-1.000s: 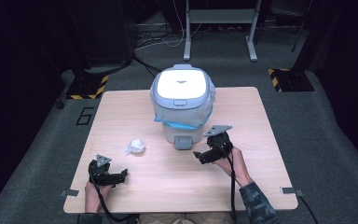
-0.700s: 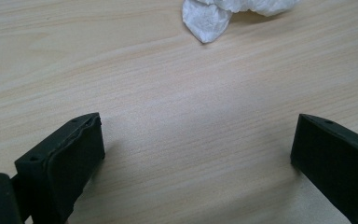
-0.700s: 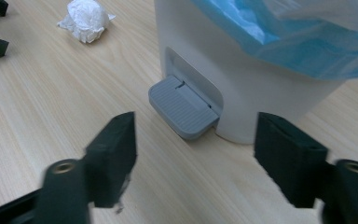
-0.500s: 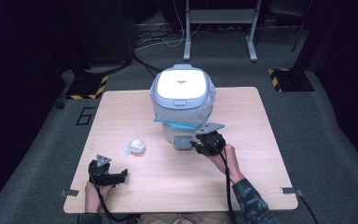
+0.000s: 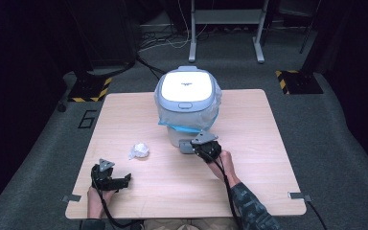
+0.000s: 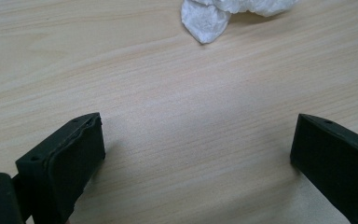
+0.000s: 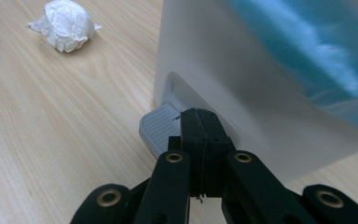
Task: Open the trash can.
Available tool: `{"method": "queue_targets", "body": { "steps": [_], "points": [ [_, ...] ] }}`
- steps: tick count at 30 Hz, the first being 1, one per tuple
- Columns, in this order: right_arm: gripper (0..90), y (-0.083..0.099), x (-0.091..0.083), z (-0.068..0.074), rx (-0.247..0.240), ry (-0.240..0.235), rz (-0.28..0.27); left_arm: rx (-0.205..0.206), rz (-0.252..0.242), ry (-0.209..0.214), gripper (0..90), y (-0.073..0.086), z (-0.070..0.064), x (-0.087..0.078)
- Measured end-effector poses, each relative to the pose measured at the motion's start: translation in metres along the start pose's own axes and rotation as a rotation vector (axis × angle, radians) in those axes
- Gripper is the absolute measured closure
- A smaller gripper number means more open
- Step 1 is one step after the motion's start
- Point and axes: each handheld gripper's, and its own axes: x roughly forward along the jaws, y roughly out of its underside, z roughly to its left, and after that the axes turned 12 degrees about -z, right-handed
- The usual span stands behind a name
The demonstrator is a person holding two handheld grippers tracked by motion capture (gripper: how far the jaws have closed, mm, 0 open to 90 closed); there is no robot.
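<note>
A white pedal bin with a blue liner stands at the table's middle back. Its grey pedal sticks out of the front base. My right gripper is shut with nothing between its jaws. In the right gripper view its tips sit right over the ribbed pedal, close against the bin wall. A crumpled white tissue lies left of the bin. My left gripper rests low on the table at the front left, open, with the tissue just beyond its fingers.
The light wooden table has bare surface to the right of the bin and along the front edge. Dark floor surrounds it, with a metal stand behind and black-yellow striped blocks at the back corners.
My right gripper has moved left and toward the bin, ending at the pedal. The left gripper and the tissue have stayed put.
</note>
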Motion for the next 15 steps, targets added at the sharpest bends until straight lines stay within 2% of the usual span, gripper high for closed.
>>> {"method": "queue_targets", "body": {
  "steps": [5,8,15],
  "points": [
    [90.0,0.011,0.014,0.009,-0.044,0.033,-0.005,0.005,0.000,-0.001,2.9,0.000,0.000,0.000],
    [90.0,0.014,0.020,0.012,-0.055,0.051,-0.013,0.007,0.001,-0.001,2.9,0.000,0.000,0.000],
    [90.0,0.021,0.031,0.011,-0.033,0.046,-0.004,0.007,0.000,-0.001,3.0,0.000,0.000,0.000]
  ]
}}
